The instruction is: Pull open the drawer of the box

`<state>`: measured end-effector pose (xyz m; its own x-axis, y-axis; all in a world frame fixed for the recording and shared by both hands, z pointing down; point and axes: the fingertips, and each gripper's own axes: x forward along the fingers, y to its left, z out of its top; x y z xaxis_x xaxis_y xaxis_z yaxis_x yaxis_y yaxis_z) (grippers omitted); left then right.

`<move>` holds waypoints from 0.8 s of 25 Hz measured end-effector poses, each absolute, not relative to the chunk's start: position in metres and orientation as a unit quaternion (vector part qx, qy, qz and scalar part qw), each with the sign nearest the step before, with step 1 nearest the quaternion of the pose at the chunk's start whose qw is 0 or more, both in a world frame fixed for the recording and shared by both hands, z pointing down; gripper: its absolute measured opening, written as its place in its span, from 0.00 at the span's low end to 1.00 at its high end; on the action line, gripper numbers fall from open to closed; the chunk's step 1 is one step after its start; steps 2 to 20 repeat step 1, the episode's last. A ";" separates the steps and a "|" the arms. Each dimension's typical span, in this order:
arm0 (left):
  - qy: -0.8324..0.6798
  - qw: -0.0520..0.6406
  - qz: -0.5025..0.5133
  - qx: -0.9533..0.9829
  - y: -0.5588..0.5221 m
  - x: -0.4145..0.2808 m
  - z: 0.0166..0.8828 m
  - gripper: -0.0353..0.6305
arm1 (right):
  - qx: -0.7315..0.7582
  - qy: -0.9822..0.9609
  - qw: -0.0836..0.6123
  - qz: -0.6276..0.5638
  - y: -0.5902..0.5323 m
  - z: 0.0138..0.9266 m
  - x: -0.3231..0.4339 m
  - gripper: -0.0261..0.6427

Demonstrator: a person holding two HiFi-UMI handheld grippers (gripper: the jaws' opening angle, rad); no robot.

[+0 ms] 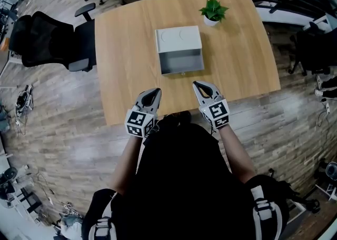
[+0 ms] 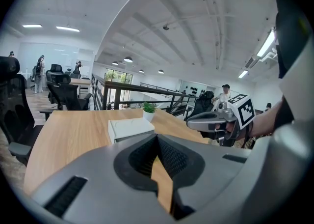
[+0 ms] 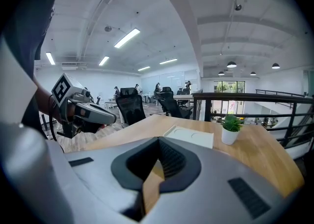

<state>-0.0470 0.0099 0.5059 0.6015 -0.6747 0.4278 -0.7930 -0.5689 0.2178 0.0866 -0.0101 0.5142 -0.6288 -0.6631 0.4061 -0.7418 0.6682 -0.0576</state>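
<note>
Head view, taking the room from left to right: a black office chair (image 1: pixel 47 39) stands off the left edge of the wooden table (image 1: pixel 126 65). Next come the left tongs (image 1: pixel 156 91), held low over the table's near edge. In their own view the tips are pressed together with only bare wood showing below them, so they are clenched on nothing. Ahead of them, at the middle of the table, sits the white box (image 1: pixel 178 39), its long axis running straight away from the person. The grey tray-like part on its near side looks to me like the drawer (image 1: pixel 181 62), already standing out, though from this angle I would not swear to it. A small knob (image 1: pixel 183 74) shows at the middle of the drawer's near edge. The right tongs (image 1: pixel 196 83) are likewise closed and empty. They sit just short of that knob and slightly to its right, clearly nearer to it than the left pair, so any further pull would come straight back toward the person. Farther right and behind the box is a small potted plant (image 1: pixel 213 10). I can read no brand or label anywhere: the box lid carries two plain pressed circles, and the marker cubes (image 1: pixel 138 121) show only black-and-white square patterns.
</note>
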 end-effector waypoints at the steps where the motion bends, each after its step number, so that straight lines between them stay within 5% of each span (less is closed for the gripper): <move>1: -0.421 0.197 0.151 0.873 0.012 -0.046 0.506 0.09 | 0.393 -0.896 0.175 0.114 -0.009 0.514 0.088 0.08; 20: -0.421 0.197 0.151 0.873 0.012 -0.046 0.506 0.09 | 0.393 -0.896 0.175 0.114 -0.009 0.514 0.088 0.08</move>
